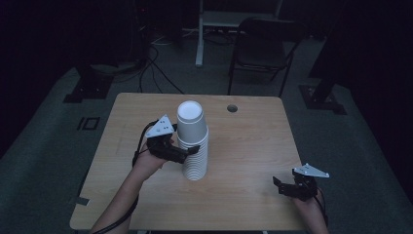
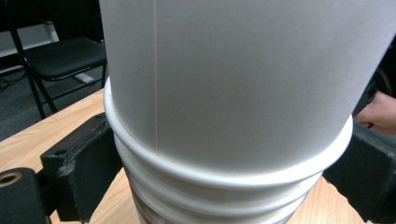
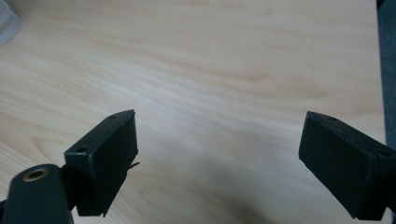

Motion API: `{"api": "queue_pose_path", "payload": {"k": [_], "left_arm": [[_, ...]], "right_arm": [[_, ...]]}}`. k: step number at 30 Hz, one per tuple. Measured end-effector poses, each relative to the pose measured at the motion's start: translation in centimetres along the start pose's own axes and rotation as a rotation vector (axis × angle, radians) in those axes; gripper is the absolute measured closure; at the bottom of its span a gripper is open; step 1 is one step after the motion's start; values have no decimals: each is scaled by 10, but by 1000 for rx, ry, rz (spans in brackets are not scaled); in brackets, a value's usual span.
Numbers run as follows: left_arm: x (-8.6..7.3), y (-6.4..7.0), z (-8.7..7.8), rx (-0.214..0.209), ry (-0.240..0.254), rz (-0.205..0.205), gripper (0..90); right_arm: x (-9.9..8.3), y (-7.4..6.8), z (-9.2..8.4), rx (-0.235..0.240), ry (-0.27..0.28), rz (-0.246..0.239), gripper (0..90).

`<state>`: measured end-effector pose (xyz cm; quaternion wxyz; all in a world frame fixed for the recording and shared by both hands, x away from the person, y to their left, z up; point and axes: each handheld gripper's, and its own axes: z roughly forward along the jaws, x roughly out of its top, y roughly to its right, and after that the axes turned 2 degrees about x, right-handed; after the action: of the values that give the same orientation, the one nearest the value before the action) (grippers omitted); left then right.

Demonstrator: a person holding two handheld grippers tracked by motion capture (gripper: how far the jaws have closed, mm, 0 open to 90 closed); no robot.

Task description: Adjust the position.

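— High view first: where does the stack of white paper cups (image 1: pixel 193 141) stand?

— Near the middle of the light wooden desk (image 1: pixel 243 161), a little toward the left. The cups are nested upside down, rims ringed one below another, and the top cup (image 1: pixel 190 122) sits higher, its flat base facing up.

— And the left claw (image 1: pixel 187 152)?

— It comes in from the left side of the stack, partway up. The person's left hand (image 1: pixel 148 161) holds it, with the grey three-cornered plate (image 1: pixel 160 127) on top. In the left gripper view one black jaw sits on each side of the stack of white paper cups (image 2: pixel 224 186), just under the rim of the top cup (image 2: pixel 243 74). The jaws are wide apart, close against the cup walls; whether they press on the cups I cannot tell.

— The right claw (image 1: pixel 285 186)?

— Near the desk's front right corner, well apart from the stack. The right gripper view shows its two jaws spread wide over the bare wood of the desk (image 3: pixel 224 70), with nothing between them.

— Anything behind the desk?

— A dark folding chair (image 1: pixel 265 48) on the grey floor, and cables (image 1: pixel 156 63) trailing on the floor to the left of it.
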<state>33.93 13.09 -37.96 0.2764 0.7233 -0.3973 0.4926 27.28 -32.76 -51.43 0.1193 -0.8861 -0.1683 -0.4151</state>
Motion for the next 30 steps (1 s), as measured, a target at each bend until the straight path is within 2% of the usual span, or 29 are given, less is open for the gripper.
{"api": "queue_pose_path", "payload": {"k": [5, 9, 16, 19, 20, 23, 30], "left_arm": [[1, 0, 0, -1, -2, -2, 56], [0, 0, 0, -2, 2, -3, 57], [0, 1, 0, 5, 0, -3, 58], [-1, 2, 0, 10, 5, -7, 58], [-1, 2, 0, 11, 5, -6, 58], [0, 2, 0, 9, 0, -4, 59], [0, 1, -1, 6, -5, -4, 59]], "right_arm": [[21, -9, -7, 27, 52, -33, 112], [39, -18, -12, 72, 79, -54, 122], [71, -40, -21, 135, 129, -121, 123], [77, -46, -24, 138, 145, -133, 123], [84, -54, -26, 159, 154, -144, 123], [92, -64, -30, 194, 170, -162, 123], [108, -77, -33, 247, 198, -189, 123]]}}
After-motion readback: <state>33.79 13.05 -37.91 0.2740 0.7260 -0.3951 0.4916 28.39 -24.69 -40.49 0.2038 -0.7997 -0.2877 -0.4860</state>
